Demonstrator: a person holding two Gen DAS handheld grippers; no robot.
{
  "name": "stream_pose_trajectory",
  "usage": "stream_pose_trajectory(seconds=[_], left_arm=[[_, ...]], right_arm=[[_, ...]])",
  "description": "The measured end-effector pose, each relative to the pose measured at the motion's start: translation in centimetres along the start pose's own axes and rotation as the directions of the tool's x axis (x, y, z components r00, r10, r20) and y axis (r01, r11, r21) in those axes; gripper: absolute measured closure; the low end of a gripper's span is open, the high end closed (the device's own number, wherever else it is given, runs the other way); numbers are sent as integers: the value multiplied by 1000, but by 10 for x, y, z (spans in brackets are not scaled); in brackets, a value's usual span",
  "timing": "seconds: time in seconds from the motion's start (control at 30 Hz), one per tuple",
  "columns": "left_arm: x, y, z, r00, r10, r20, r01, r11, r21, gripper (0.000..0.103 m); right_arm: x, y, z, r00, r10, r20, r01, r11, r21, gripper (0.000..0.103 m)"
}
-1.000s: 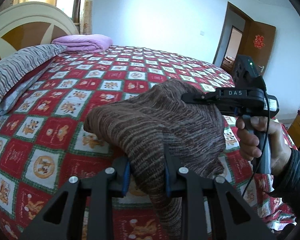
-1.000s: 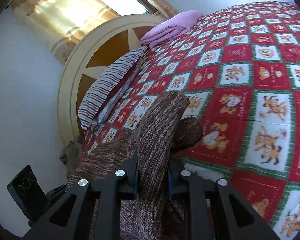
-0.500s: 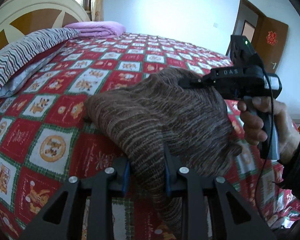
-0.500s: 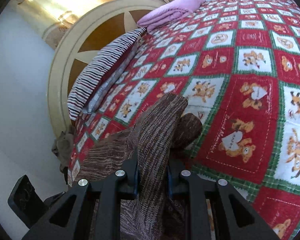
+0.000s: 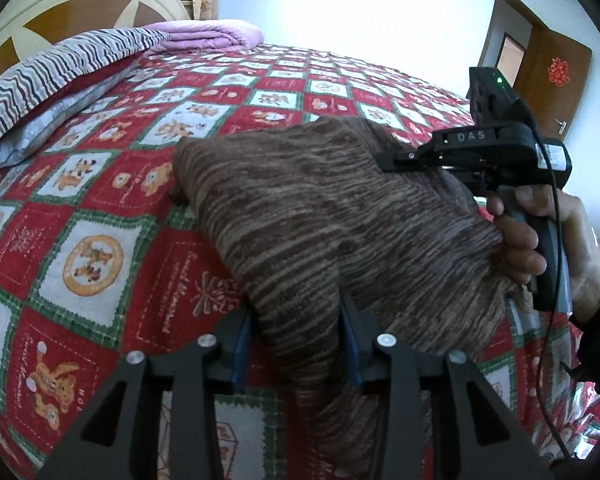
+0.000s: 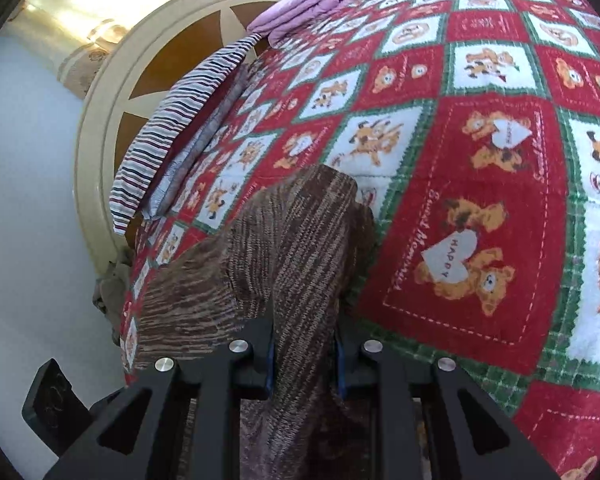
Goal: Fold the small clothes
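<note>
Brown striped knit garment point(image 5: 320, 216) lies bunched over the red, white and green bear-print bedspread point(image 5: 100, 208), its far end resting on the spread and its near folds raised toward both of my tools. My left claw point(image 5: 296, 344) has a fold of the garment between its blue pads; its jaws have just been opening, and in the left wrist view a narrow gap shows at the left pad, so I log the cloth as lying between the jaws and not pressed. My right claw point(image 6: 305, 354) is closed on another fold of the same garment point(image 6: 292, 248), the knit filling the space between its pads in the right wrist view. In the left wrist view the right tool appears from the side, a hand point(image 5: 548, 240) wrapped around its handle, a cable hanging from it, and its fingers point(image 5: 404, 158) reaching into the garment's upper edge. At the head of the bed I note a striped pillow point(image 5: 56, 76), a folded lilac blanket point(image 5: 208, 36) beyond it, and a round cream and brown headboard point(image 6: 148, 76). A brown door point(image 5: 556, 80) stands at the far wall.
</note>
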State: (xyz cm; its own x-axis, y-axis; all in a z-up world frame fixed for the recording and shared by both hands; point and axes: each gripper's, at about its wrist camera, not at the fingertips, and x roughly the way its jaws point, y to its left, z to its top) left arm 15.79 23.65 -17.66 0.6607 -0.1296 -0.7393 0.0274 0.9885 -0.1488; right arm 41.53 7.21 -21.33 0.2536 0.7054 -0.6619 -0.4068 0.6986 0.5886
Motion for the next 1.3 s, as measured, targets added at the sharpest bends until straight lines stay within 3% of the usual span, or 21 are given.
stream_pose_trajectory(seconds=[0.13,0.27,0.37,0.4,0.47,0.5,0.6,0.77,0.8,0.87,0.9,1.07,1.13,1.23,1.3], left_arm=[[2,3,-2,999,36,5,-36,999,-15,41],[-5,6,1,999,46,2,-46,998,-31,39],[-33,10,15,993,75,97,-71,997,-42,37],[-42,12,20,985,104,137,-99,994,-45,33],[-51,16,30,969,154,195,-150,988,-38,11],[-51,19,35,961,179,211,-176,984,-33,9],[-23,32,49,954,228,197,-228,973,-19,8],[22,47,60,941,305,149,-307,952,-14,8],[27,47,61,938,318,142,-318,948,-18,8],[33,42,65,934,331,130,-333,943,-12,8],[34,39,65,929,346,128,-348,938,-10,8],[35,28,70,911,388,137,-394,919,16,7],[36,22,67,885,438,156,-450,891,53,0],[42,16,59,864,471,175,-490,868,81,0],[43,10,58,842,502,196,-527,844,100,0]], right_arm=[[2,-9,-2,1000,30,6,-30,999,24,79],[1,-11,-1,999,35,-1,-35,999,21,75],[-10,-16,-3,999,41,-10,-40,998,38,62],[-19,-18,-6,999,36,-3,-35,998,43,52],[-44,-20,-14,1000,-5,30,4,999,34,41],[-59,-22,-22,999,-7,51,5,999,35,40],[-84,-21,-46,997,60,50,-60,998,12,40],[-85,-4,-91,999,8,-31,-11,994,-106,40],[-82,-3,-96,999,6,-41,-11,993,-115,41],[-77,2,-106,997,-61,-36,54,984,-169,66],[-75,6,-109,994,-100,-41,90,976,-200,91],[-103,23,-118,991,-127,-51,111,964,-241,93],[-118,21,-121,987,-151,-57,135,967,-217,93],[-104,-7,-123,974,-197,-111,182,974,-138,93],[-100,-24,-122,986,-128,-110,123,991,-56,93]])
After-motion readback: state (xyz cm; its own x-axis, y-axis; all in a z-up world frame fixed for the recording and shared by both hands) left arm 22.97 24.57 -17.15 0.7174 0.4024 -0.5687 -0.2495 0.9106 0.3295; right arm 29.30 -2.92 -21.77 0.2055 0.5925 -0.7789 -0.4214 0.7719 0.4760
